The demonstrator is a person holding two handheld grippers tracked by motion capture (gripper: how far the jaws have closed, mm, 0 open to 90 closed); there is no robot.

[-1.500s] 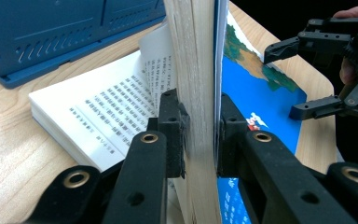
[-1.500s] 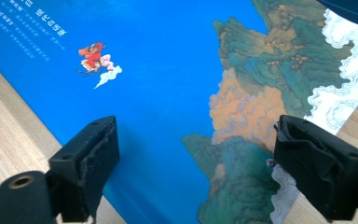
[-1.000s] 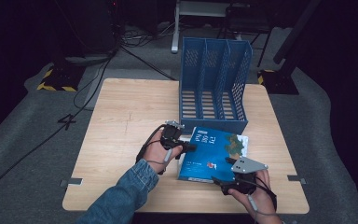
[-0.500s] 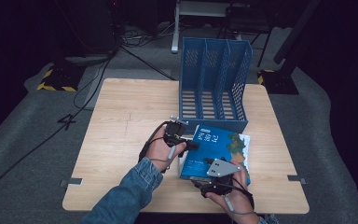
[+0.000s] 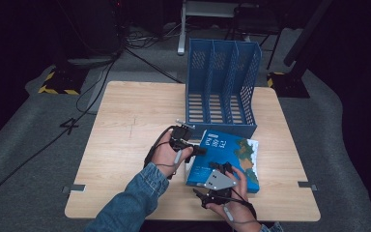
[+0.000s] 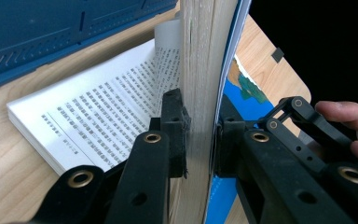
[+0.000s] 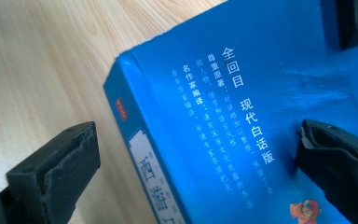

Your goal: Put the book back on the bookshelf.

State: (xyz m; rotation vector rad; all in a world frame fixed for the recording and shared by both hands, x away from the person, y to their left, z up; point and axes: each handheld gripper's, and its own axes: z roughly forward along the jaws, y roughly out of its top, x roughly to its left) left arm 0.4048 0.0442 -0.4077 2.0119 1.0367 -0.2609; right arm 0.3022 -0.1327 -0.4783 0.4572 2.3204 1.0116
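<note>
From the high view we've got both forearms coming in low over the desk [image 5: 125, 121], the one in a denim sleeve [image 5: 135, 198] angled up toward the middle. The left gripper [image 5: 196, 151] sits at the near-left edge of the blue book [image 5: 232, 157], hand wrapped round its body. The right gripper [image 5: 220, 169] lies flat over the book's near end, grey plate up, pointing away from us. Just past both grippers stands a blue file rack [image 5: 222, 82] with three slots, touching or nearly touching the book's far edge. Around the desk it's dark grey carpet, cables and a yellow-black striped base off to the far left.

In the left gripper view, the left gripper [image 6: 200, 135] is clamped on a thick wad of the book's pages [image 6: 200, 56] plus cover, lifted upright between the pads. To the left of the jaws, the rest of the book lies open with printed text facing up, the file rack [image 6: 51, 32] beyond it. The other gripper and some fingertips [image 6: 349, 112] show to the right.

In the right gripper view, the right gripper [image 7: 196, 154] has just been opening and its jaws stand wide. The book [image 7: 242, 93] sits between them, one pad over bare desk [image 7: 42, 60], the other over the cover; neither presses on it.
</note>
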